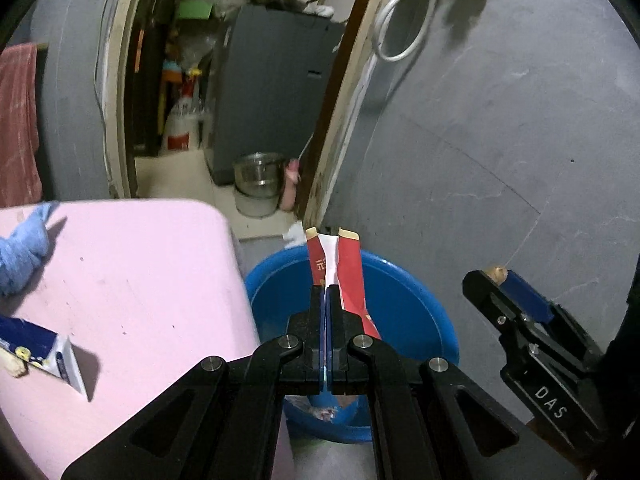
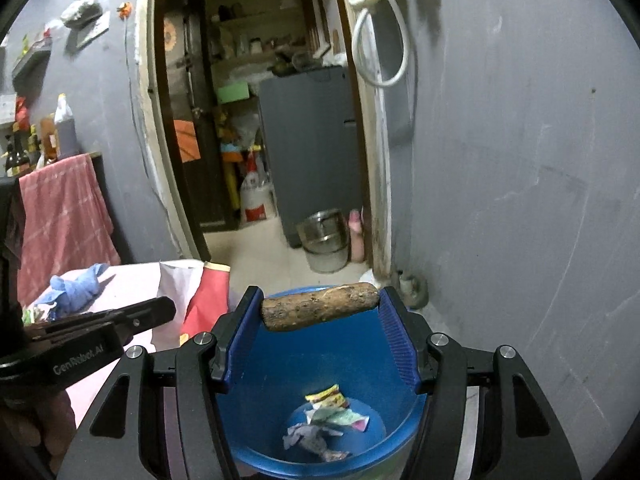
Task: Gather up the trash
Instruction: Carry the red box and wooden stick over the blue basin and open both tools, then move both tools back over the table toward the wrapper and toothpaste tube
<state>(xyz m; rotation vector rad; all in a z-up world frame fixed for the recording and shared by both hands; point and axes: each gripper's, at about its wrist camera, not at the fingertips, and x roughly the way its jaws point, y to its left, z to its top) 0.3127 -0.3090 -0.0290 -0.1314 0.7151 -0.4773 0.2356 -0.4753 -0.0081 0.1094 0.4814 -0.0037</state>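
My left gripper is shut on a red and white paper packet and holds it above the blue tub. The packet also shows in the right wrist view. My right gripper is shut on a brown stick-like piece, gripped end to end between the blue pads, over the blue tub. Crumpled wrappers lie in the tub's bottom. The right gripper shows at the right of the left wrist view.
A pink table stands left of the tub, with a blue cloth and a blue-white carton on it. A grey wall is on the right. A doorway with a steel pot lies ahead.
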